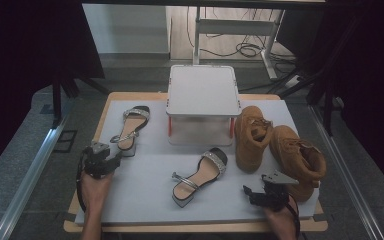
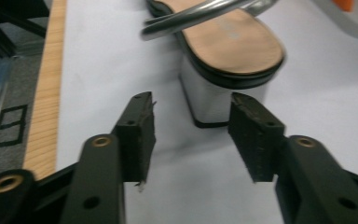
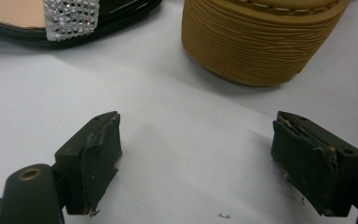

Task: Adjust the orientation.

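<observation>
Sandal (image 2: 223,44) front cut off, strap blurred.

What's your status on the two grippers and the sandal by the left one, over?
Left gripper open, aimed at left sandal's block heel, not gripping. Right gripper open, empty, short of tan boot. Nothing in the way.

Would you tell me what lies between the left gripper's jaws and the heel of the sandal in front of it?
Nothing: in the left gripper view, bare white table surface separates the open left gripper from the sandal heel.

Left sandal (image 1: 131,128) upright on grey mat, rhinestone strap, silver block heel, seemingly free
</observation>
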Motion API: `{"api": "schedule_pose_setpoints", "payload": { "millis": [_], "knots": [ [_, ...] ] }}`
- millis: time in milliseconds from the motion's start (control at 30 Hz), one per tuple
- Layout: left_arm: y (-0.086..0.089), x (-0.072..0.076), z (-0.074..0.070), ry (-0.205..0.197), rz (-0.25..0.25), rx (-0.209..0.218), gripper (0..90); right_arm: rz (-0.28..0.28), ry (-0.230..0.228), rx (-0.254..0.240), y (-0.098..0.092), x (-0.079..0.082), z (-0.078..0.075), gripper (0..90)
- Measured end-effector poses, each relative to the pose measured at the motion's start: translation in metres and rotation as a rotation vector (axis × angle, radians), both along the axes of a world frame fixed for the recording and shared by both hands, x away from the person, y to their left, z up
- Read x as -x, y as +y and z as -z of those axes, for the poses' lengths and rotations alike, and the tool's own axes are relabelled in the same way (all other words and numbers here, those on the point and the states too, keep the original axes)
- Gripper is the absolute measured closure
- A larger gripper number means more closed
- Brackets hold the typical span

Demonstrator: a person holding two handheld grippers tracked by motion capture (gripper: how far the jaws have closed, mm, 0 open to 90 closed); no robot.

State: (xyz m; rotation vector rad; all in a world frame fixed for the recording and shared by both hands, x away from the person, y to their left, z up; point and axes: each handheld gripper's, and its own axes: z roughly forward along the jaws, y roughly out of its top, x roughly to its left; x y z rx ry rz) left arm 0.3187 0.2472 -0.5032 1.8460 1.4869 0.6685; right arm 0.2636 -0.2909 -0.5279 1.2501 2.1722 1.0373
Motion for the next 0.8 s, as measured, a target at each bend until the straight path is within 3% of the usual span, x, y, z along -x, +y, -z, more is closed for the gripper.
{"api": "schedule_pose_setpoints", "payload": {
  "millis": [133, 300, 800],
  "knots": [
    [-0.005, 0.000, -0.002, 0.013, 0.007, 0.031, 35.8, 0.000, 0.000, 0.000, 0.000, 0.000, 0.000, 15.9],
    [-0.014, -0.005, -0.001, 0.018, 0.023, 0.040, 26.3, 0.001, 0.002, -0.001, 0.000, 0.000, 0.000, 15.9],
    [-0.032, -0.036, 0.010, 0.049, -0.042, 0.012, 22.8, 0.000, 0.000, -0.001, 0.000, 0.000, 0.000, 16.0]
  ]
}}
